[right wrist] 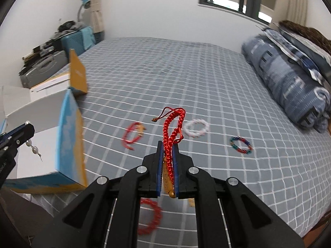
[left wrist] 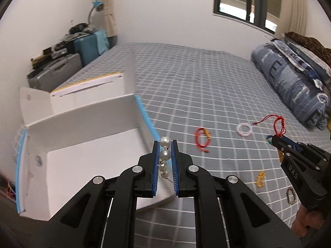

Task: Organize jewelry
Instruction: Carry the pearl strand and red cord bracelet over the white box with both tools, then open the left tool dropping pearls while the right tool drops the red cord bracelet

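Your left gripper [left wrist: 165, 144] pinches a pearl strand [left wrist: 164, 154] beside the open white box [left wrist: 82, 132] at left. Your right gripper [right wrist: 168, 144] clamps a red braid [right wrist: 170, 132]. Six or so bracelets, like the white one [right wrist: 196, 127], wait on the bed [right wrist: 186, 72].

Glossy, smooth pearl beads [left wrist: 165, 147] are seen clamped between ribbed blue pads [left wrist: 155, 165] of the matt black plastic left gripper [left wrist: 165, 142], its pivots capped in bright metal. A braided red cord bracelet [right wrist: 171, 132] with a shiny golden charm is pinched by the right gripper [right wrist: 168, 144]. Soft checked cloth covers the bed [left wrist: 206, 78]; at nine o'clock, smooth white cardboard forms the box [left wrist: 82, 124].
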Demonstrator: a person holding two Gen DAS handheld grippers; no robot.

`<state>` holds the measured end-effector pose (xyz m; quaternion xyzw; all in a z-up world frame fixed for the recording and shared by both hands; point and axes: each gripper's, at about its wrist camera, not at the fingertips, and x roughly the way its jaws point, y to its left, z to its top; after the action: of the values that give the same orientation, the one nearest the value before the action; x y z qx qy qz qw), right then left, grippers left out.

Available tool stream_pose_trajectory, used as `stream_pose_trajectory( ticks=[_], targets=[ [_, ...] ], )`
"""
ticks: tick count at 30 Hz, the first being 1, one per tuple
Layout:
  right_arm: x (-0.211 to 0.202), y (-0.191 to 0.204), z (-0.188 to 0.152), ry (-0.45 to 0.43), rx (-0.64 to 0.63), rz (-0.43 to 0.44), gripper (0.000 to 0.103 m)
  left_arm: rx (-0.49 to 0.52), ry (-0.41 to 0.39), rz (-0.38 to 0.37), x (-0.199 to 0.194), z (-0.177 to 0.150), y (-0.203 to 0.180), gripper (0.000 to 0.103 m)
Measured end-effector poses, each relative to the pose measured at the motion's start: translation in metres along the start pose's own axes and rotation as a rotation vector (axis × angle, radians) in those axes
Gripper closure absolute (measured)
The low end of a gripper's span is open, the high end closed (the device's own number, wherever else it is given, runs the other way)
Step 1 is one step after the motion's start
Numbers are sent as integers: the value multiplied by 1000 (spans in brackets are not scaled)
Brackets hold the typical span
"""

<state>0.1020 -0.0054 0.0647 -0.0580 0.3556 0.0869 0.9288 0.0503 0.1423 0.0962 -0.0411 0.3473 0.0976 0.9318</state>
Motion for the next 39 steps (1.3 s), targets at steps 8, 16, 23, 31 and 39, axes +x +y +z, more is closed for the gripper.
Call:
stream_pose_trajectory(
  ticks=[8, 16, 23, 31, 39],
  targets=[
    [1, 75, 11, -28, -73, 96, 96, -77, 8, 71, -10, -8, 56, 92],
    [-3, 149, 17, -48, -148, 194, 96, -139, 42, 148, -11, -22, 107, 92],
    [13, 204, 13, -27, -209, 255, 96, -196, 94, 198, 1, -35, 149, 92],
    [49, 240, 4, 68, -245, 276, 96, -234, 170, 219, 26, -52, 182, 92],
    [69, 247, -7, 173, -249, 267, 95, -285, 248, 231, 42, -63, 203, 92]
  ],
)
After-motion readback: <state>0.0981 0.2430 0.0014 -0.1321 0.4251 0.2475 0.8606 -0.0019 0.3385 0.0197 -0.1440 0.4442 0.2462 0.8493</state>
